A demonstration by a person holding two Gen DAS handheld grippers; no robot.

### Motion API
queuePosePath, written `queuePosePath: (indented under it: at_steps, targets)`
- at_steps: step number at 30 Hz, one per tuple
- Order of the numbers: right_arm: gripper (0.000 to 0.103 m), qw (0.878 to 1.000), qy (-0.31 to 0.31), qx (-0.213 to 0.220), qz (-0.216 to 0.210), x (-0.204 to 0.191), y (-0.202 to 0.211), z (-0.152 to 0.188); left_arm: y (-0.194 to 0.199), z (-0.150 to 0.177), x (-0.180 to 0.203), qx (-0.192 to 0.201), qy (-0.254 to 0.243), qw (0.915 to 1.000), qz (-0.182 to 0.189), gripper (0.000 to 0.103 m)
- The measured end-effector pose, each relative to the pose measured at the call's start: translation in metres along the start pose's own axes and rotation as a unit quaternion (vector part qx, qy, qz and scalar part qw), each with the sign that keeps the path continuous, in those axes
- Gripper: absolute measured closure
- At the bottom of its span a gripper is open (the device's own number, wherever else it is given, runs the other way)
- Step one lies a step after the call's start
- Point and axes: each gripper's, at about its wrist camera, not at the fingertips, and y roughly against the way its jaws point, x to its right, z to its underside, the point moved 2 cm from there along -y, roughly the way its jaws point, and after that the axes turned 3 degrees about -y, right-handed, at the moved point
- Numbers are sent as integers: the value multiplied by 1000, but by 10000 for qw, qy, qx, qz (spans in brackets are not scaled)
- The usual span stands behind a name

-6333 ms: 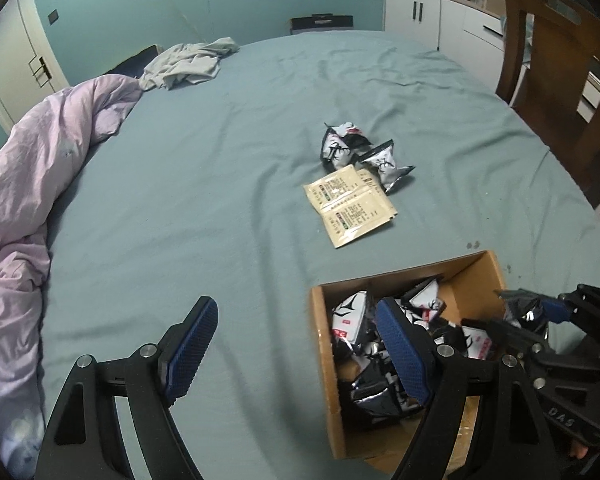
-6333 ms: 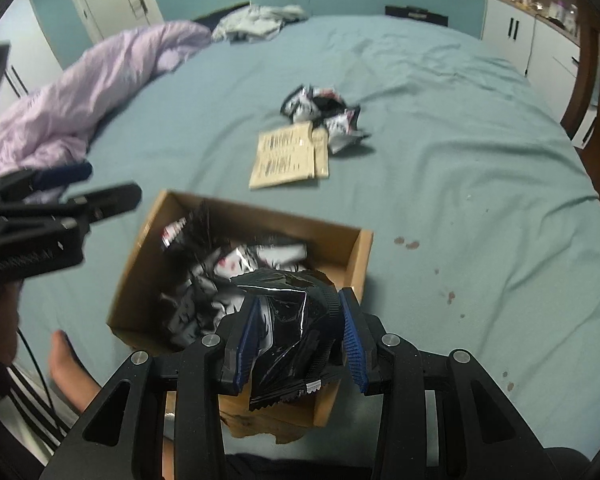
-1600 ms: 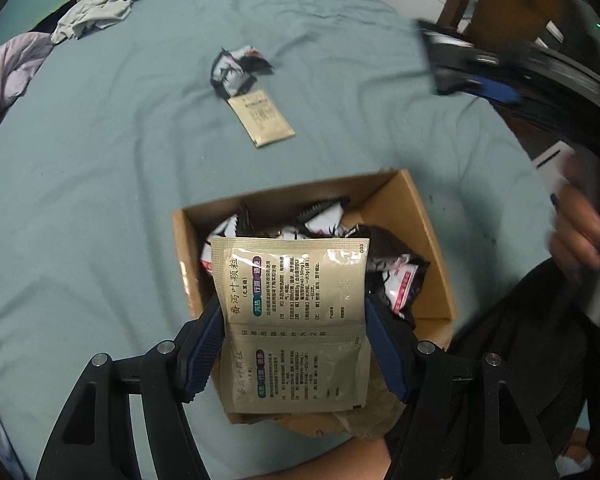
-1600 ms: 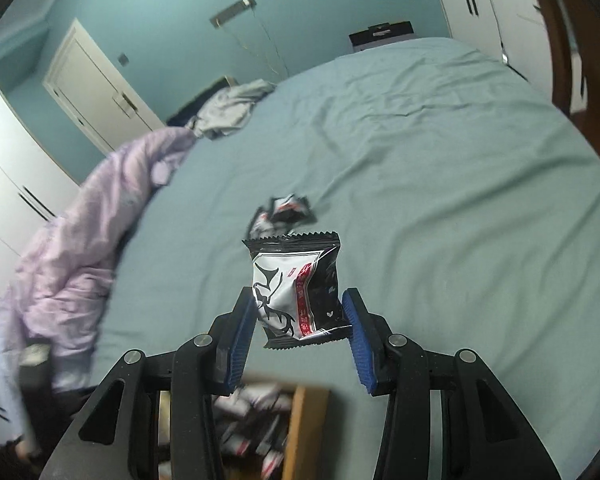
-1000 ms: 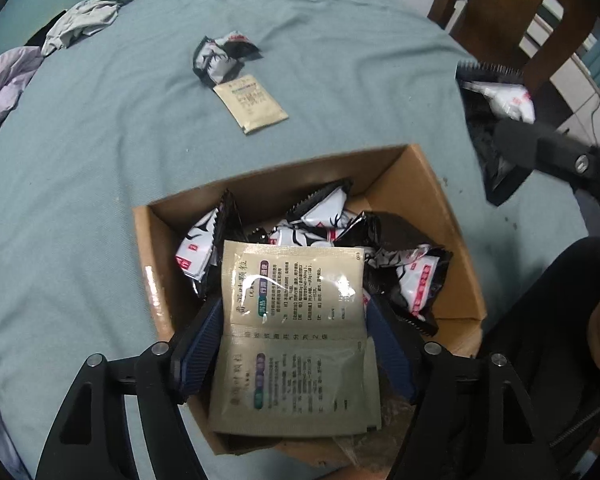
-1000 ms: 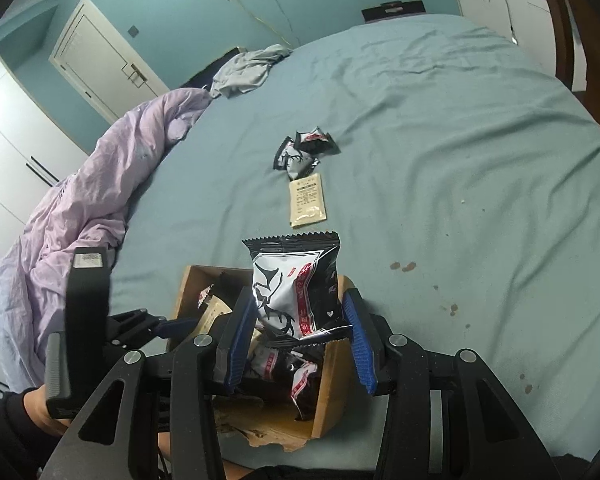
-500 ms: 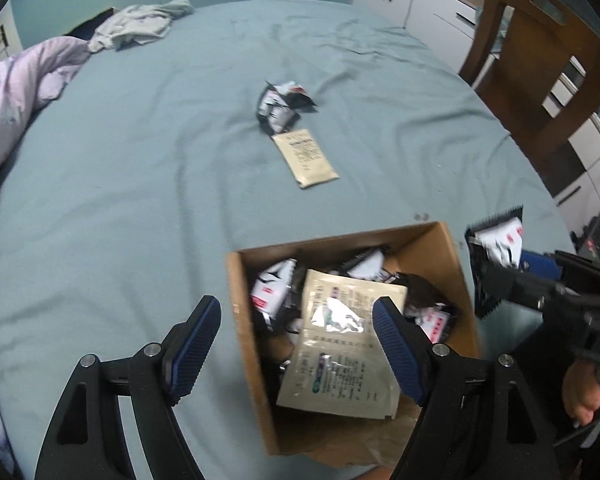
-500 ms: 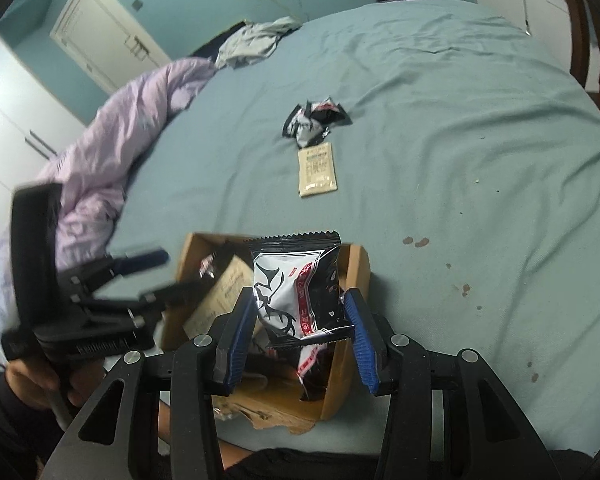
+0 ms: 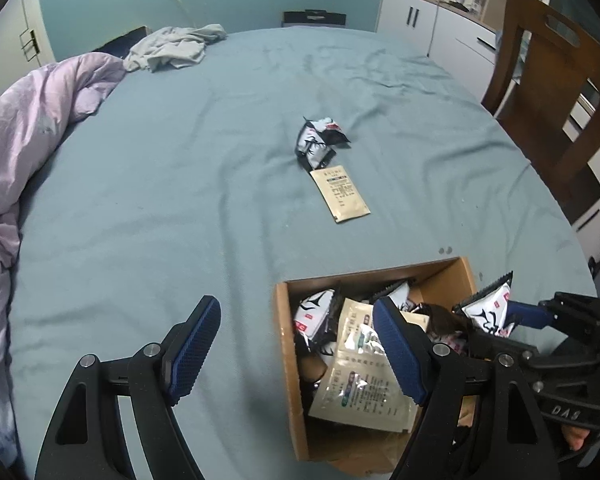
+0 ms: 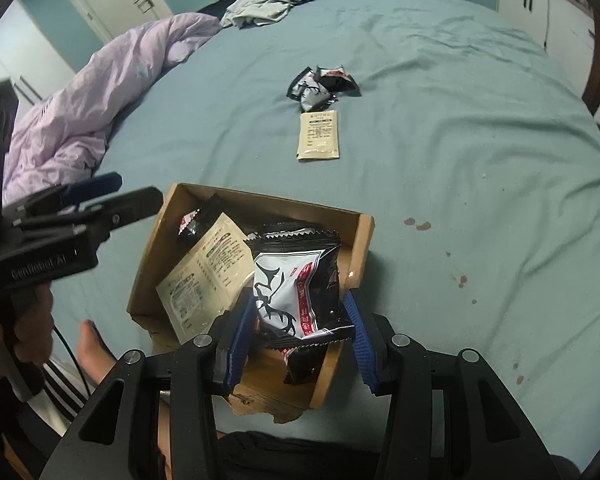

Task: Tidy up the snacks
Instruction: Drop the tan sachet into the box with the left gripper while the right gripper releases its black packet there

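Note:
A cardboard box (image 9: 287, 344) (image 10: 363, 240) with several snack packets sits on the blue bedsheet near its front edge. A beige sachet (image 9: 364, 384) (image 10: 204, 268) lies loose on top of them. My left gripper (image 9: 296, 344) (image 10: 100, 196) is open and holds nothing, and the box's left wall lies between its fingers. My right gripper (image 10: 300, 320) (image 9: 500, 312) is shut on a black and white snack packet (image 10: 296, 292) (image 9: 486, 310), held upright over the box's right half. Farther out on the bed lie another beige sachet (image 9: 340, 194) (image 10: 319, 136) and two black packets (image 9: 318, 144) (image 10: 320, 84).
A purple duvet (image 9: 28, 128) (image 10: 100, 92) is heaped along the left, with grey clothing (image 9: 176, 50) at the far end. A wooden chair (image 9: 548, 80) and white cabinets (image 9: 420, 24) stand on the right. A person's bare foot (image 10: 92, 344) shows below the box.
My left gripper opened and let the beige sachet drop into the box, then rose and drew off to the left. My right gripper brought the black and white packet over the box.

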Motion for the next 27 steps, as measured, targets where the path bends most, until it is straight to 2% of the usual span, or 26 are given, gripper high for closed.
queuePosePath:
  at_steps: [5,7,8,9,12,15,22,27]
  targets:
    - [58,9999,71,-80,123,-5,-6,4,0,-1,-3,53,21,9999,-145,24]
    - [57,10000,-90,-32,-14,-5,-7,5,0,-2,-4,69,57,9998,-151,24]
    - [54,9998,-185,7,-109,-4,-6,5,0,-2,-4,69,72,9998,-148,24]
    - [46,9994,-267,67,-194,-2,-4,6,0,-2,-5,67,88,9998,-153,24]
    - [31,9977,-392,459,-318,3,9,5,-1,-2,-6,58,129,9998,-149,24]
    - [25,9937,-681,833,-317,15,21,6,-3,-2,-6,28,179,9998,-89,24]
    - [24,9858,-1364,905,-376,41,24,7,-7,-1,-2,-76,106,9999,27,24]
    - [24,9847,-1496,805,-400,48,23,-1,-8,0,7,-102,-13,9999,57,24]
